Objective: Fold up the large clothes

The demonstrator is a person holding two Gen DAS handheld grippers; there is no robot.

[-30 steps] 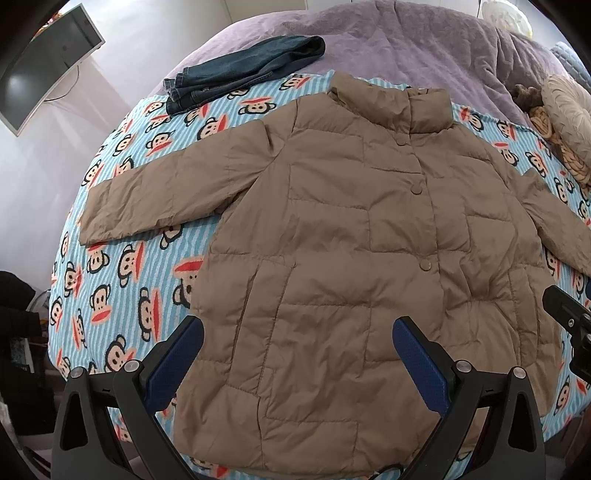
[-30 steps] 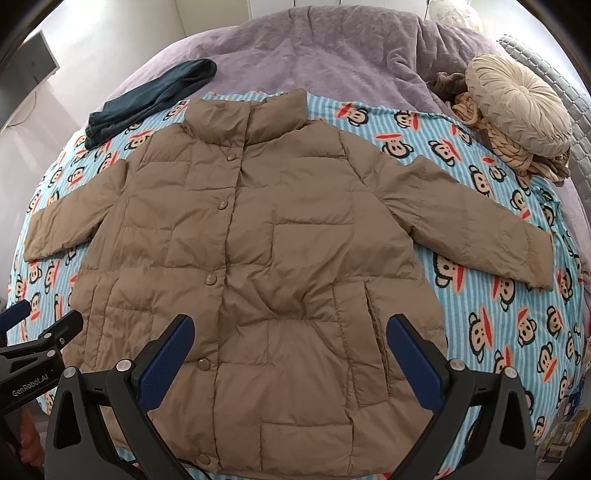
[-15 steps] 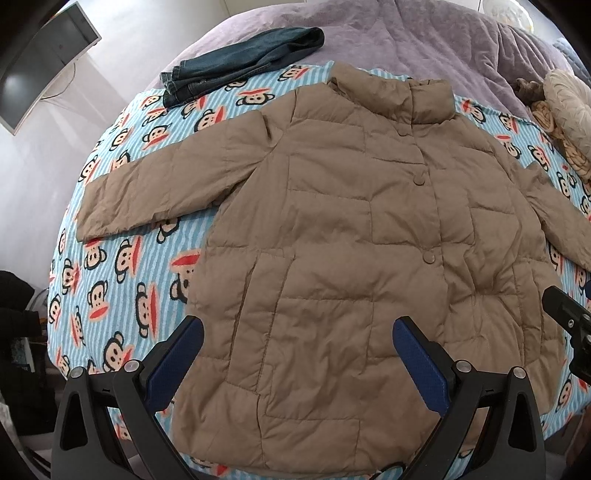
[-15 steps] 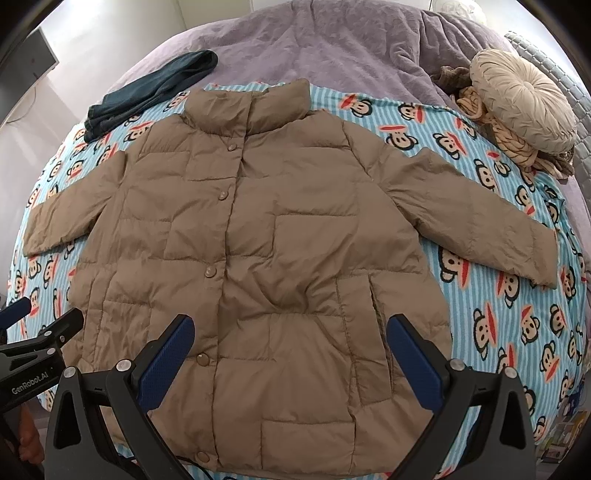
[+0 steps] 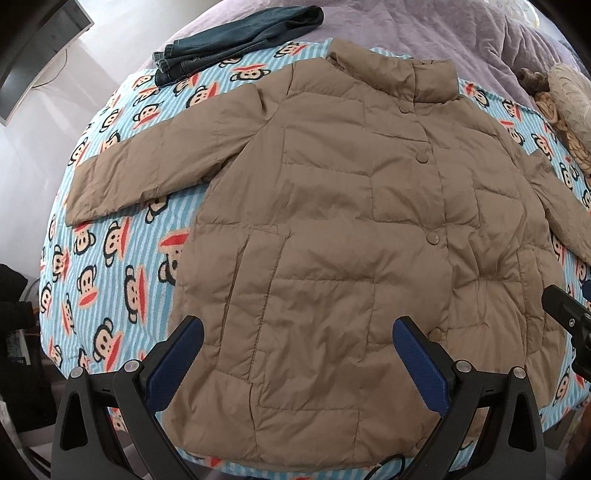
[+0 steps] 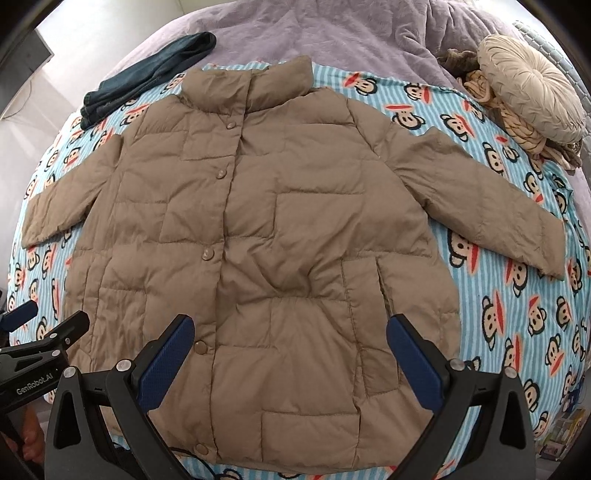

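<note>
A tan quilted jacket [image 5: 354,229] [image 6: 266,229] lies flat and face up on a blue striped monkey-print blanket [image 5: 110,266] [image 6: 517,295], buttoned, collar at the far side, both sleeves spread outward. My left gripper [image 5: 299,350] hovers open above the jacket's lower left part, near the hem, its blue pads [image 5: 175,363] wide apart and holding nothing. My right gripper [image 6: 291,350] hovers open above the lower right part of the jacket, also empty. Each gripper shows at the edge of the other's view: the right gripper's tip [image 5: 569,314] and the left gripper's tip [image 6: 44,332].
Folded dark jeans [image 5: 236,40] [image 6: 147,74] lie at the blanket's far left corner. A round cream cushion [image 6: 528,88] and a knotted beige cushion [image 6: 517,125] sit at the far right on the purple bedspread [image 6: 332,33]. A monitor [image 5: 33,48] hangs on the left wall.
Both grippers have drifted forward over the bed, so the jacket sits slightly higher in both views. Both stay open; the jacket has not moved.
</note>
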